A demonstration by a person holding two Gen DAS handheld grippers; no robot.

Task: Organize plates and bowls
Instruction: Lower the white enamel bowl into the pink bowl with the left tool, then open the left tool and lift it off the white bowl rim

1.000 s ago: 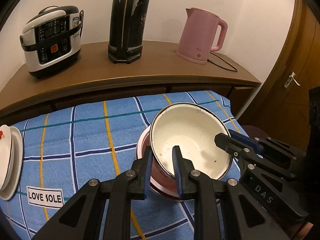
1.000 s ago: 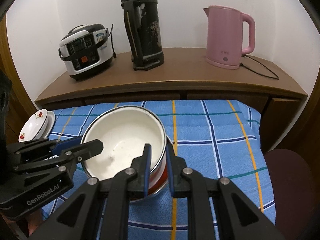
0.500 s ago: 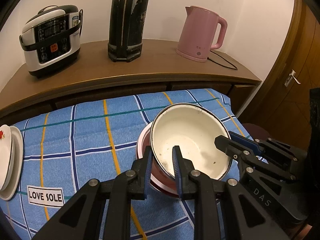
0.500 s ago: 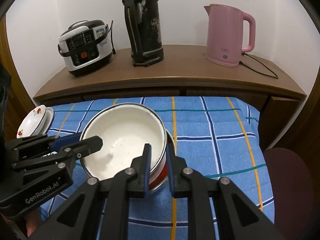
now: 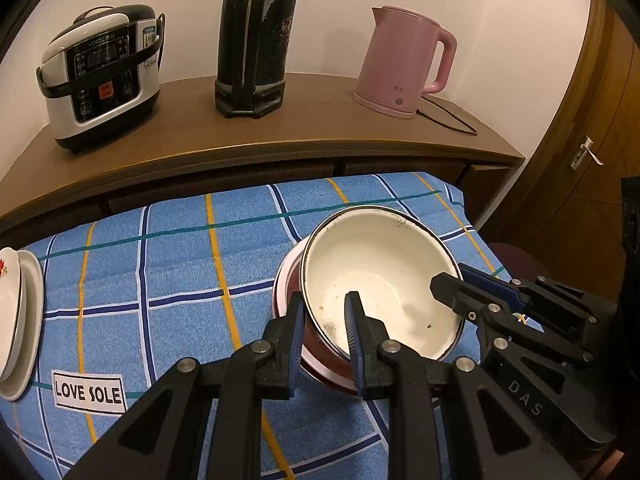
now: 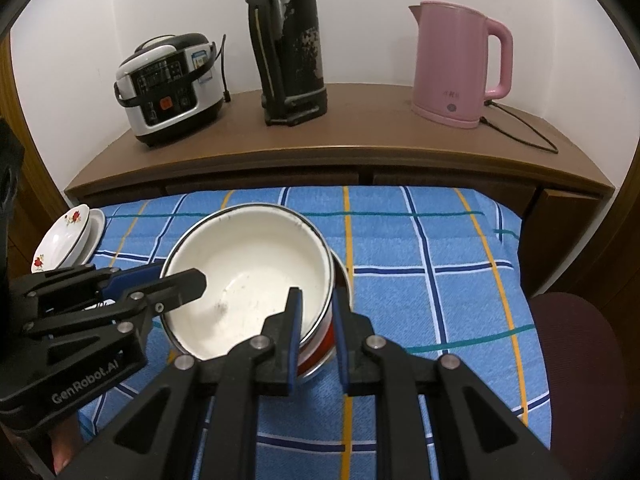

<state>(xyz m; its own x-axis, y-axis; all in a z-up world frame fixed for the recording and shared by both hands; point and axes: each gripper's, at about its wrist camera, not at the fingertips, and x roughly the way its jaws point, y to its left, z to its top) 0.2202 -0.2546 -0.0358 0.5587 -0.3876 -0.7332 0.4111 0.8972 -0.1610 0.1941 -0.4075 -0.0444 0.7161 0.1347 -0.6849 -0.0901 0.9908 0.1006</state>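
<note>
1. Gripping the white enamel bowl from two sides, both tools are clamping its thin rim: the left hand-held gripper is pinching the near-left wall, one finger inside and one outside, and the right hand-held gripper is doing the same on the opposite side.
2. Sitting nested in a red-sided bowl, the white bowl is resting on the bench, which is wearing a blue checked cloth; whether it is lifting clear of the lower bowl I cannot tell.
3. Lying at the cloth's far left edge, well apart from the bowls, a small stack of flowered plates is waiting.
4. Judging by its look, the bowl is behaving as stiff, light metal with a glossy, slippery coat that chips if knocked; holding the rim at two opposite points seems the steadiest way, since one pinch is likely to let it tilt.
5. Reading what is legible: "LOVE SOLE" is showing on a cloth label, "GenRobot.AI" on the left tool's body, and "DAS" on the right one.
6. Standing on the wooden sideboard behind are a rice cooker, a worn black flask and a pink kettle; their small print is too fine to read.
</note>
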